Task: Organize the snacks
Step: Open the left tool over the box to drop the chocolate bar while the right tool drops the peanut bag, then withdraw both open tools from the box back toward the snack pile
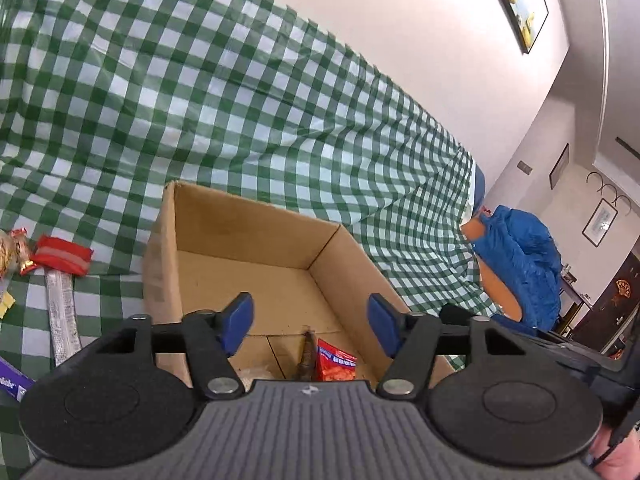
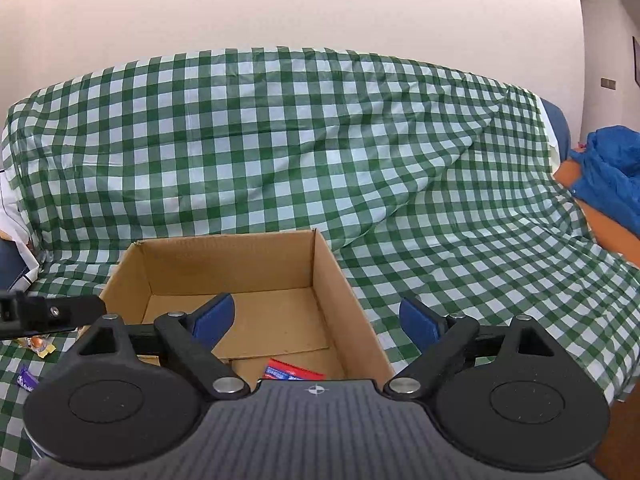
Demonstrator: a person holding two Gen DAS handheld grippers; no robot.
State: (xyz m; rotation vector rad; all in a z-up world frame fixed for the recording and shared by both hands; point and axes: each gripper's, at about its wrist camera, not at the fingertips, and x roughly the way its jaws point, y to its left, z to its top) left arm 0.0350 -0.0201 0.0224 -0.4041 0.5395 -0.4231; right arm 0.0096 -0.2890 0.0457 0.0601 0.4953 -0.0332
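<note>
Left to right, as catalogued from both wrist views.

1. Loose snacks on the green-and-white checked cloth, left of the box: a gold-wrapped sweet cluster at the frame edge; a flat red foil packet with a silver band; a long clear-wrapped stick packet lying just below it; a purple wrapper partly cut off. All are judged light, soft and crinkly, the film likely slippery. The stick is best taken across its middle, the red packet by a sealed edge.

2. Open brown cardboard box, standing on the cloth at centre. Its floor is mostly bare; a red printed snack bag and a brown item that cannot be identified are seen near its closer wall. The box is judged stiff but light.

3. Left tongs: blue pads spread, nothing between them, held over the box's near side.

4. Right tongs: spread wide, empty, likewise above the box; a red-and-blue packet is seen below them.

5. Blue crumpled fabric bundle on an orange surface, far right, well apart from the snacks.
</note>
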